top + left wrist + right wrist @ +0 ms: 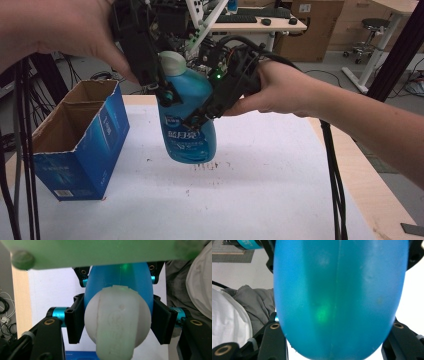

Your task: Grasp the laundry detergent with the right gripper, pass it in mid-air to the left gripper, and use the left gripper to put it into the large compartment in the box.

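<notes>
The white-covered tabletop (280, 200) is seen beneath an open blue carton (80, 142) standing at its left. A blue bottle (189, 120) with a white cap (117, 320) is held in the air above the tabletop, just right of the carton. The bottle's body is pinched by the right gripper (202, 117); the left gripper (167, 95) is pressed against the bottle just below the cap.

one blue bottle (189, 127), one open blue box (80, 140), two tongs (167, 95) (200, 117).
</notes>
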Demonstrator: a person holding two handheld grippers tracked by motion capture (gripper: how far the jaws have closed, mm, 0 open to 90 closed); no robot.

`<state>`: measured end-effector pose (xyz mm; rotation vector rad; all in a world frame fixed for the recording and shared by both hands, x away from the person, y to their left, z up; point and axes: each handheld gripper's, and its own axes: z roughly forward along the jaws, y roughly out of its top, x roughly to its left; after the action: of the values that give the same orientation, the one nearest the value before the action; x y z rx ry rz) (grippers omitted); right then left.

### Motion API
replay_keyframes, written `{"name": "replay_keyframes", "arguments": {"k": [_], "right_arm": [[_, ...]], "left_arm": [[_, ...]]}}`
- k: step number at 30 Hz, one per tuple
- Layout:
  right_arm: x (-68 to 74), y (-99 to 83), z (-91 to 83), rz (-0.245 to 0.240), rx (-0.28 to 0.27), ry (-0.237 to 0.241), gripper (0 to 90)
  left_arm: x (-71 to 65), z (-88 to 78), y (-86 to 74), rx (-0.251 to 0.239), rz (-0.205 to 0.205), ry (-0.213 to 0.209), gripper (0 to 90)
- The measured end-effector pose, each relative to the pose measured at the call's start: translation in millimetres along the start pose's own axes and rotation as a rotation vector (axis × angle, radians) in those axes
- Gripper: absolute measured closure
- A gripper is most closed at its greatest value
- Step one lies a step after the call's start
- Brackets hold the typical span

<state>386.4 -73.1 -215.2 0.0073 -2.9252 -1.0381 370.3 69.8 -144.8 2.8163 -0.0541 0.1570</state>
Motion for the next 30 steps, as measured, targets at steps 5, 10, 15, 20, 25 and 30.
{"name": "replay_keyframes", "arguments": {"k": [5, 10, 15, 20, 25, 30], "right_arm": [[0.8, 0.8, 0.3, -0.003, 0.002, -0.002, 45.7], [1.2, 1.2, 1.1, 0.001, 0.004, -0.003, 45.7], [1.5, 1.7, 1.6, 0.000, 0.008, -0.001, 45.7], [0.6, 2.0, 2.1, -0.007, 0.003, 0.001, 45.6], [-0.5, 1.7, 1.8, 0.000, -0.013, 0.006, 44.9], [-1.2, 1.8, 4.3, 0.009, -0.031, 0.016, 38.4]], "left_arm": [[-0.5, 1.8, 0.3, 0.004, 0.002, -0.003, 37.1], [-0.9, 2.1, -0.3, 0.006, 0.003, -0.001, 37.3], [-1.3, 2.4, -1.2, 0.001, 0.001, 0.001, 37.6], [-1.6, 1.5, -1.6, 0.000, 0.005, 0.004, 38.1], [-0.4, -0.5, -3.0, -0.021, 0.000, 0.006, 38.3], [2.4, -0.2, -5.1, -0.024, -0.029, -0.014, 38.3]]}}
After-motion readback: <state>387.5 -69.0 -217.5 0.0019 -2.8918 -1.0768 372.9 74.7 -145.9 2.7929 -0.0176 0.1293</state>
